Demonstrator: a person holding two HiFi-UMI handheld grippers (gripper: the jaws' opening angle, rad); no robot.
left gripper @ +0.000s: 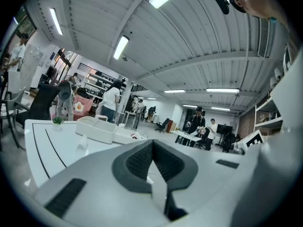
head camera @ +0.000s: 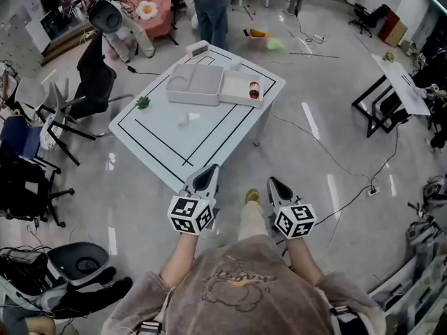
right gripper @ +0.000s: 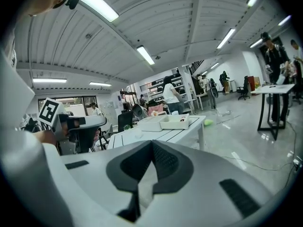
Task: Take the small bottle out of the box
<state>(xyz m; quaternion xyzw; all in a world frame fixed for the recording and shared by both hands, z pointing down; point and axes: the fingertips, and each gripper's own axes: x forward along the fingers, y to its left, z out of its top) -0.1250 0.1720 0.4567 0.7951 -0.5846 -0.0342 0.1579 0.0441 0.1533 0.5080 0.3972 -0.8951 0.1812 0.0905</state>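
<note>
A white table (head camera: pixel 160 145) marked with black lines stands ahead of me. On its far side lies an open white box (head camera: pixel 241 96) with a small red-labelled bottle (head camera: pixel 253 88) inside; its grey-white lid half (head camera: pixel 195 84) lies to the left. My left gripper (head camera: pixel 209 172) and right gripper (head camera: pixel 274 183) hang over the floor, short of the table's near corner, both shut and empty. In the left gripper view the left gripper (left gripper: pixel 152 144) is shut, with the box (left gripper: pixel 100 129) far ahead. The right gripper (right gripper: pixel 152 145) in its own view is shut too, with the box (right gripper: pixel 174 122) and bottle (right gripper: pixel 182 118) distant.
A small green plant (head camera: pixel 143 102), a white cup (head camera: pixel 185 118) and a small white case (head camera: pixel 198 47) sit on the table. A person (head camera: pixel 211 9) stands beyond it. Office chairs (head camera: pixel 94 82) crowd the left, a desk (head camera: pixel 401 82) stands right, and cables (head camera: pixel 335 162) cross the floor.
</note>
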